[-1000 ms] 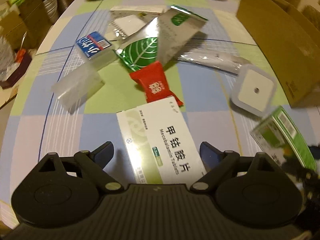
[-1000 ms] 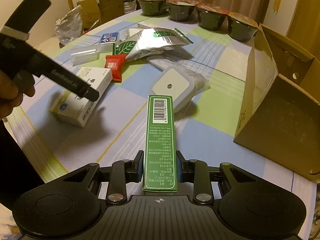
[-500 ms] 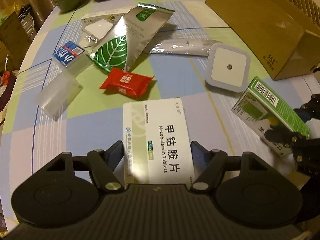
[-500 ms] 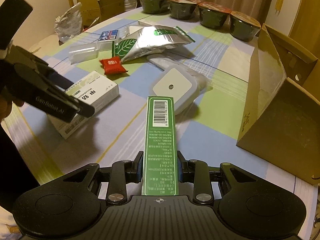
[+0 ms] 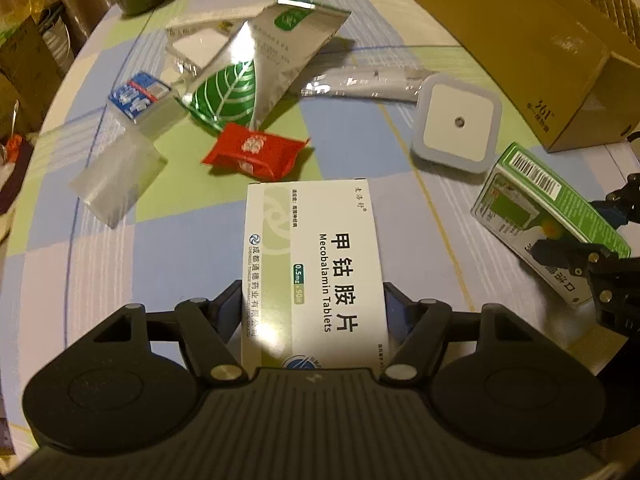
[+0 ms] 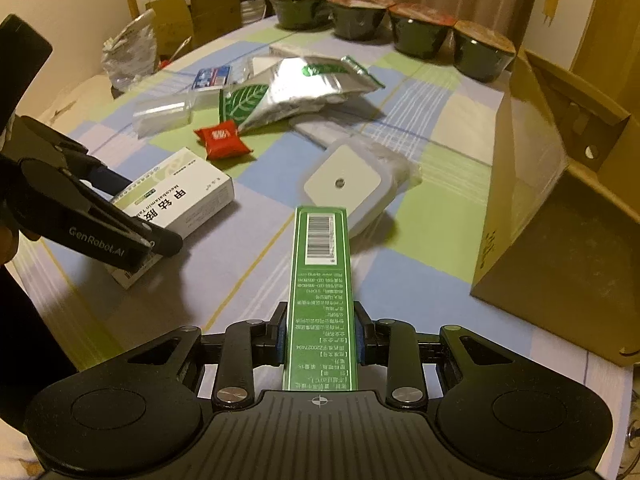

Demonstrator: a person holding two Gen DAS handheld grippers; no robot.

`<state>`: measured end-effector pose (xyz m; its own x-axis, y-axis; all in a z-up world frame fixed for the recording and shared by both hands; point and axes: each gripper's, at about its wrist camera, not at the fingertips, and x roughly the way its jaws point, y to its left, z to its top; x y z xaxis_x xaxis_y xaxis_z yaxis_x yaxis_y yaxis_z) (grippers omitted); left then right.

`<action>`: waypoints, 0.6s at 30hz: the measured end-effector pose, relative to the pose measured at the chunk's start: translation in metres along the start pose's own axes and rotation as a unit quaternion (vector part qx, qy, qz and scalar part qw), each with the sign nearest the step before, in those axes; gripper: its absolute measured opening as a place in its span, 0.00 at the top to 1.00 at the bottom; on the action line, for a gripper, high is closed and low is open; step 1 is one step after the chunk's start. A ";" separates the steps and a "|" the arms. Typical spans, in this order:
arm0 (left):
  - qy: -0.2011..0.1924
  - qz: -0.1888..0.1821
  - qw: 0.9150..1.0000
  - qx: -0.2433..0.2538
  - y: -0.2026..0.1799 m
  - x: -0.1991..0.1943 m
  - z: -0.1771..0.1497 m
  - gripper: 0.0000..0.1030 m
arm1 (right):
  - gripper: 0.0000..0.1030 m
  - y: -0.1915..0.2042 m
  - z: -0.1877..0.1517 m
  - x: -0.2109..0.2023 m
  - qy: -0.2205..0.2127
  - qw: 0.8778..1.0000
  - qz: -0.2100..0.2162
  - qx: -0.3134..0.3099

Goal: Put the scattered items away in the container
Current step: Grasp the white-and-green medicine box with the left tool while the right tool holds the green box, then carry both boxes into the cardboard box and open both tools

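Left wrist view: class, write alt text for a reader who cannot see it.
The left gripper clasps a white rectangular Mecobalamin tablet box on a checked tablecloth. Beyond lie a red sweet wrapper, a silver leaf-print pouch and a brown cardboard box.

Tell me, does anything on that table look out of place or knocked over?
The cardboard box lies tipped on its side, opening facing the clutter. The silver pouch sprawls across a green leaf packet. Nothing looks spilled or broken.
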<state>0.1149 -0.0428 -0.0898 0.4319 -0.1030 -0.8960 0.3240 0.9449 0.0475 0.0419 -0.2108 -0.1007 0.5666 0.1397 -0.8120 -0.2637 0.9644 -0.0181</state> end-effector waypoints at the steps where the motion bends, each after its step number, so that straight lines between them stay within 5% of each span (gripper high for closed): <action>1: -0.004 0.001 1.000 0.001 -0.001 -0.004 0.001 0.35 | 0.68 0.000 0.002 -0.004 -0.004 1.000 -0.002 0.001; 18: -0.067 -0.006 0.997 0.030 -0.044 -0.070 0.018 0.35 | 0.68 -0.014 0.001 -0.076 -0.051 0.997 -0.044 0.032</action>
<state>0.0860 -0.0826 -0.0214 0.5350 -0.1595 -0.8296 0.3777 0.9236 0.0661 0.0027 -0.2343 -0.0379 0.6625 0.0738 -0.7454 -0.1622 0.9857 -0.0466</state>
